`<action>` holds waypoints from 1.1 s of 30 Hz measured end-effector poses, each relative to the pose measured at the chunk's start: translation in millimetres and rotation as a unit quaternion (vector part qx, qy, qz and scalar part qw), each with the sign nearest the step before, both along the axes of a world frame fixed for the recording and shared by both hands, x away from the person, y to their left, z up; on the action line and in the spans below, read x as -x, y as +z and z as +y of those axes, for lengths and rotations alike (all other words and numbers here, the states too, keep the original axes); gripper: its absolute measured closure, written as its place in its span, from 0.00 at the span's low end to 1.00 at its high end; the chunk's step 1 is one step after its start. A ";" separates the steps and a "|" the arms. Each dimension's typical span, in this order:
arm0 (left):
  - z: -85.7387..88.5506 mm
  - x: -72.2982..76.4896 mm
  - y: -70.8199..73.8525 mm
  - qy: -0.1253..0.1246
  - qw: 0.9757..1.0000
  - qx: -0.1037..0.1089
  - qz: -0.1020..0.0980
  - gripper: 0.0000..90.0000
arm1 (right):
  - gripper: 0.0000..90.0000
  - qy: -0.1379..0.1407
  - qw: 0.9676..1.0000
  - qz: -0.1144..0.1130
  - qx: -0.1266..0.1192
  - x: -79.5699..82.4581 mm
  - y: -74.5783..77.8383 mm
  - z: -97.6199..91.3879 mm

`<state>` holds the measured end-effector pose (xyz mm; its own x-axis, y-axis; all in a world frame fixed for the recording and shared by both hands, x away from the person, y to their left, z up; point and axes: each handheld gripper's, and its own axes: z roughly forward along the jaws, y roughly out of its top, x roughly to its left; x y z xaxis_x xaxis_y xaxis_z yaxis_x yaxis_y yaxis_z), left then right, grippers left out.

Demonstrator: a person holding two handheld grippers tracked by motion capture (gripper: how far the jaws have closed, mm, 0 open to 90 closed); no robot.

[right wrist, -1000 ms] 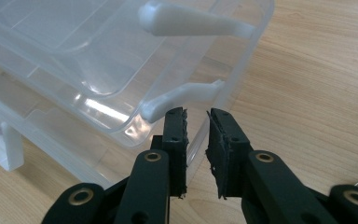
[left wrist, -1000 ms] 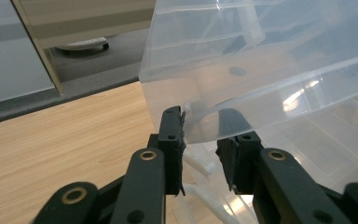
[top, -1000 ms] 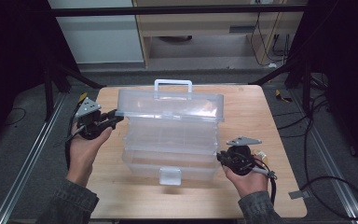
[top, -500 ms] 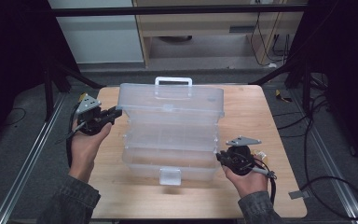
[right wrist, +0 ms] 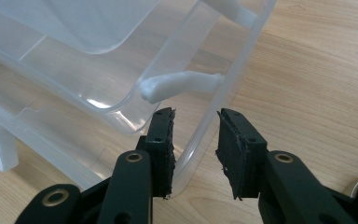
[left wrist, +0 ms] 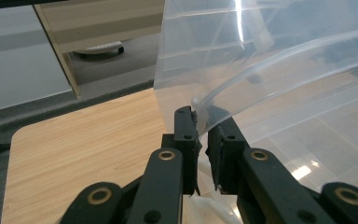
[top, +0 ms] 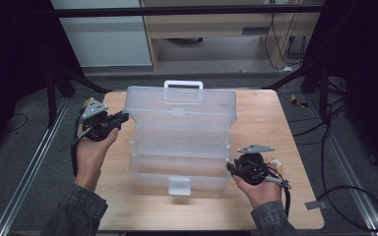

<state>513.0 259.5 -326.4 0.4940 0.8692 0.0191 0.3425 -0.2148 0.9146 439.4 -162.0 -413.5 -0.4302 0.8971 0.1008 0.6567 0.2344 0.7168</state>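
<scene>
Now we pinch the left gripper (left wrist: 202,140) almost closed on the left edge of the clear plastic tiered storage box (top: 179,140) on the light wooden table (top: 275,118); our right gripper (right wrist: 195,154) straddles its right rim, jaws parted

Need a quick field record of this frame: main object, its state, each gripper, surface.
object: clear plastic storage box with white carry handle and white front latch
state: lid raised, tiered trays spread open
left gripper: at the box's far left corner, jaws shut on the lid edge
right gripper: at the near right corner, jaws open, straddling the base wall without clamping
surface: wooden table
</scene>
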 end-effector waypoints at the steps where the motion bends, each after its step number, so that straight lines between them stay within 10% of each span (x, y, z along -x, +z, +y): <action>1: -0.1 0.1 0.0 0.000 1.000 -0.001 0.000 0.91 | 0.76 0.001 1.000 0.001 -0.002 0.1 0.0 0.2; 33: -1.2 0.1 2.8 0.002 1.000 -0.005 0.001 0.91 | 0.78 0.020 1.000 0.001 0.023 -10.8 2.7 -5.5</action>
